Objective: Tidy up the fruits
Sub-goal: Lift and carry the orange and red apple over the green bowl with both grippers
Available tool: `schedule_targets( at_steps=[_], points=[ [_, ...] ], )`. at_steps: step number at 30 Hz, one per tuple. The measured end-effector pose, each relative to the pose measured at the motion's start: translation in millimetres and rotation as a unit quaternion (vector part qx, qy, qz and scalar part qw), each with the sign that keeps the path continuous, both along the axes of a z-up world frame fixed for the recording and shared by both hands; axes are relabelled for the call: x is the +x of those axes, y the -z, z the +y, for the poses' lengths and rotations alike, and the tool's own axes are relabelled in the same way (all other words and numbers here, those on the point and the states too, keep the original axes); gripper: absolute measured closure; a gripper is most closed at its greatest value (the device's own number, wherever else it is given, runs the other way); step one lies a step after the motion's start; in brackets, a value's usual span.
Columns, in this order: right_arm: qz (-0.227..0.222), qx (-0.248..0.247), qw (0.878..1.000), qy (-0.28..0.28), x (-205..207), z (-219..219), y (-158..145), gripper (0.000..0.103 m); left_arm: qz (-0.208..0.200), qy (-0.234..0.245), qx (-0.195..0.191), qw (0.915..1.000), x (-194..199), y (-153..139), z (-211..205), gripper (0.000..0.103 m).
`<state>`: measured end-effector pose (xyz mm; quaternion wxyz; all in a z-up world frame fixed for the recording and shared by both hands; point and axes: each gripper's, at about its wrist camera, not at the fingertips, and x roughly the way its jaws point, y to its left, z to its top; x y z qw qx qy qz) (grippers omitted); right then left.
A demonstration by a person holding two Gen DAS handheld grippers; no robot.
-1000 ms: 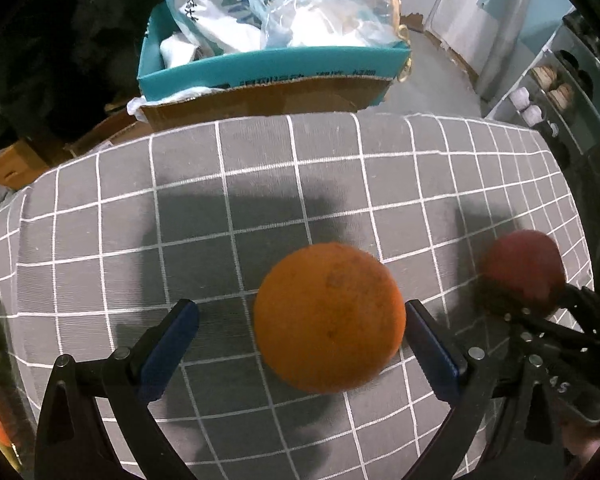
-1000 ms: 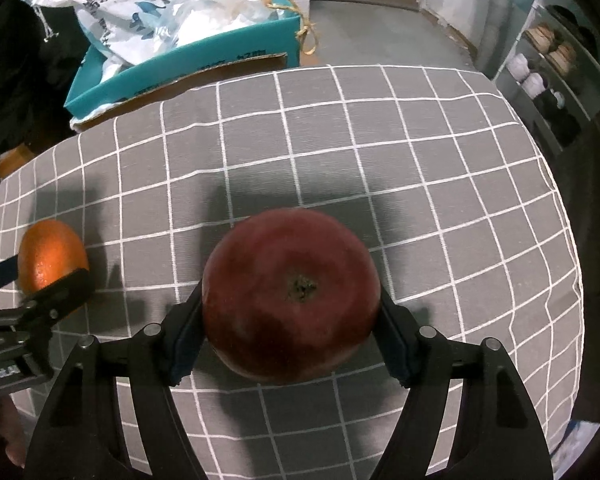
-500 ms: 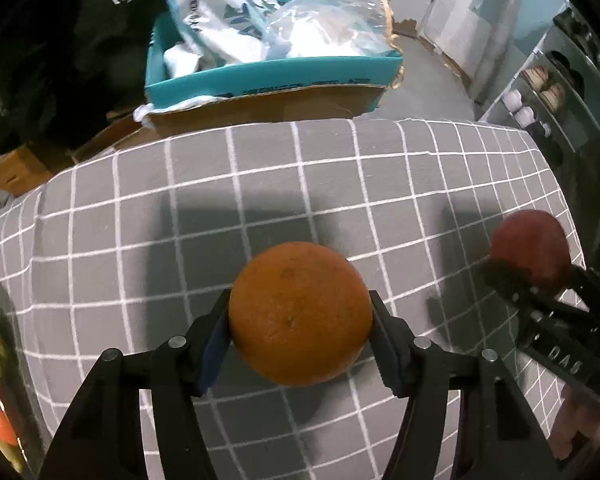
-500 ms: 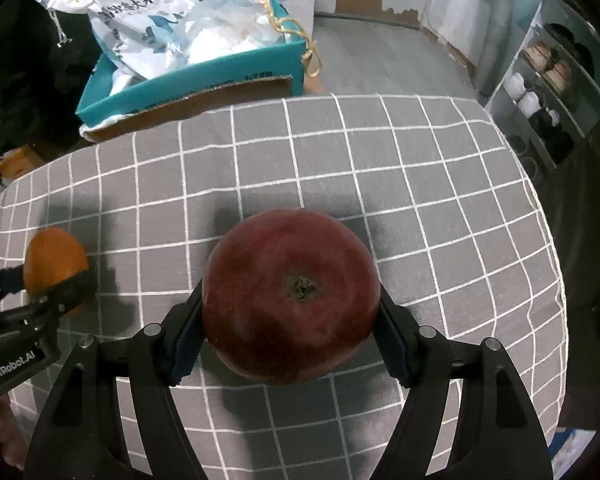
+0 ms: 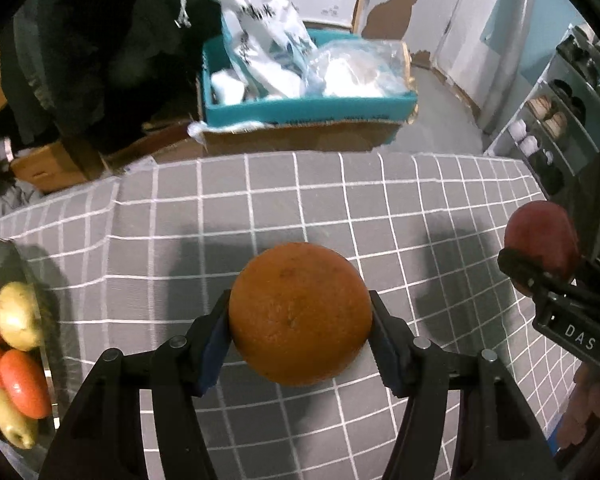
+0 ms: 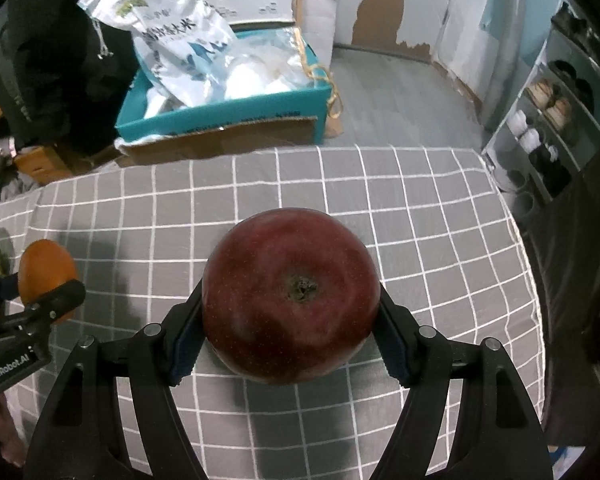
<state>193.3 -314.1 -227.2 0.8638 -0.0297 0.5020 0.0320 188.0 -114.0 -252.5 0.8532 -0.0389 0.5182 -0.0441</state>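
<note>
Both fruits gripped and off the cloth, neither yet delivered

My left gripper is clamped on the orange, pads pressed to its two sides, and my right gripper grips the dark red apple the same way, stem end facing the camera; both fruits hang above the grey checked tablecloth, clear of it as far as I can judge. At the left edge of my left wrist view sits a glass tray already holding yellow apples, a red one and orange-red fruits, so I take part of the sorting as done. What I reckon remains is carrying these two across and setting them down there. No other loose fruit shows on the cloth.
</note>
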Motion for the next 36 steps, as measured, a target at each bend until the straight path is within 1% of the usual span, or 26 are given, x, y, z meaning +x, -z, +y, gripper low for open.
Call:
schedule_targets(
  at_steps=[8,18,23,36],
  points=[
    [-0.023,0.01,1.0,-0.006,-13.1,7.7,-25.3,0.029,-0.036,-0.007,0.015,0.9992,-16.7,-32.3,15.3,0.039],
    [-0.053,0.02,0.998,-0.03,-31.3,27.8,-58.0,0.029,-0.068,-0.023,0.024,0.9971,-36.4,-67.8,33.9,0.039],
    [-0.066,0.023,0.997,-0.045,-38.2,37.4,-70.1,0.029,-0.079,-0.032,0.031,0.9958,-47.5,-82.4,43.0,0.039],
    [-0.091,0.034,0.992,-0.075,-52.6,62.0,-95.5,0.029,-0.101,-0.062,0.03,0.9924,-76.2,-113.7,73.9,0.039]
  ],
)
